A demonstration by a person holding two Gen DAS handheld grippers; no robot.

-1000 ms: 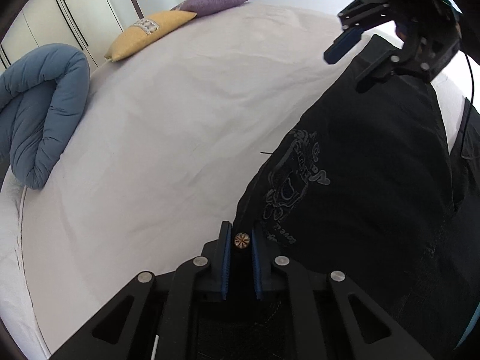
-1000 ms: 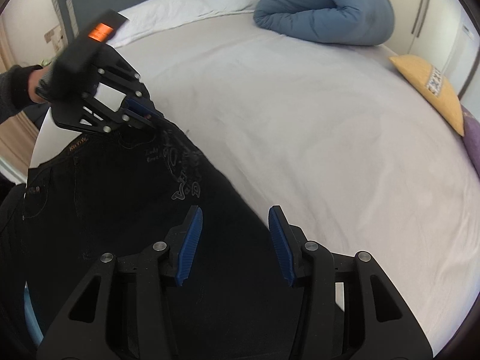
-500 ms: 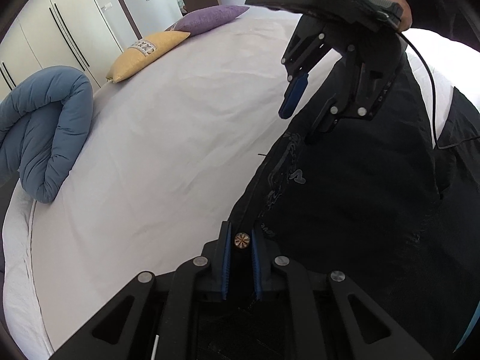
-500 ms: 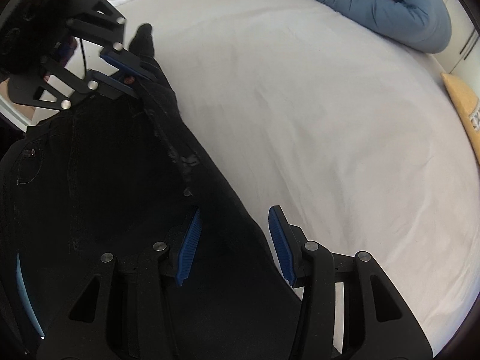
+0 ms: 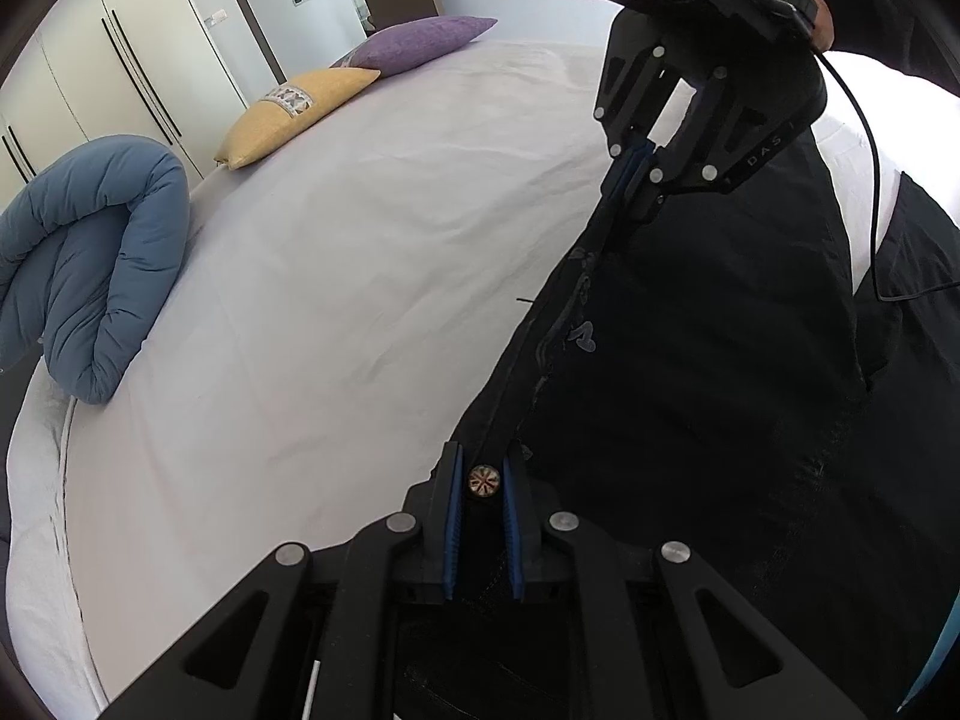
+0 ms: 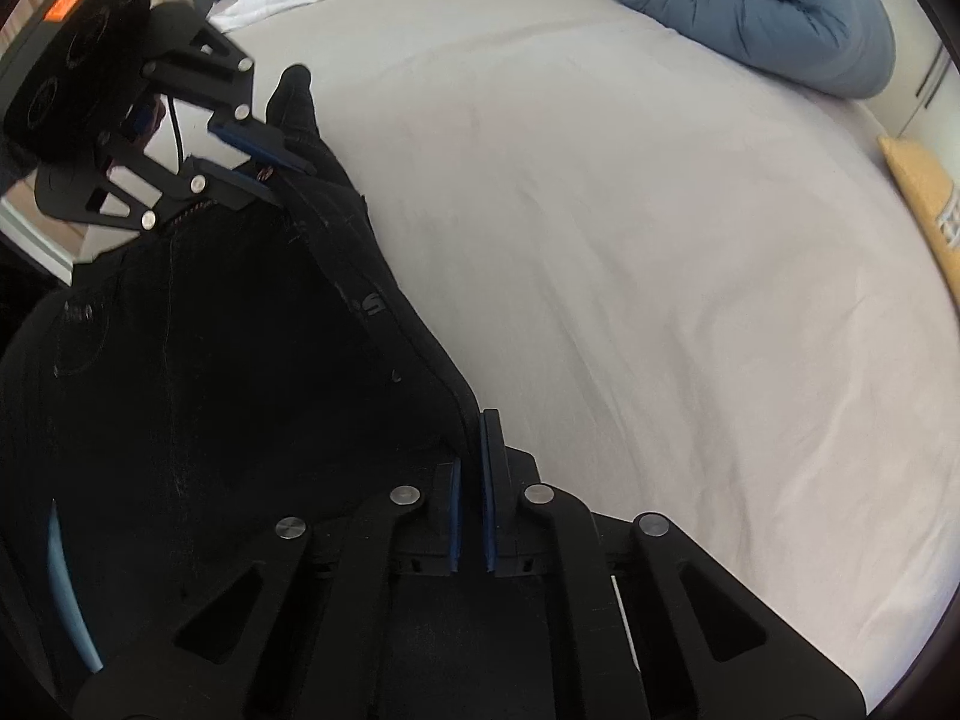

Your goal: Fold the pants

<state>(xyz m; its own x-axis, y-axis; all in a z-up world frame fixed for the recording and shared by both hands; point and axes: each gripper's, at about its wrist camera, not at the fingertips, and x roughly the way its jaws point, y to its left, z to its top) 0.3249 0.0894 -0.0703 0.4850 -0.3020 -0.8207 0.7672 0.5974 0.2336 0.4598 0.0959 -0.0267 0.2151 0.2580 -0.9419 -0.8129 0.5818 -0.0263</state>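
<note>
Folding has barely begun: your left tongs [image 5: 482, 480] and right tongs [image 6: 474, 468] both pinch one edge of the black denim pants [image 5: 690, 360] on the white-sheeted bed [image 5: 360, 240]; every fold remains.

light: bright, even daylight | edges: fisheye-curved, dark vignette | focus: sharp
</note>
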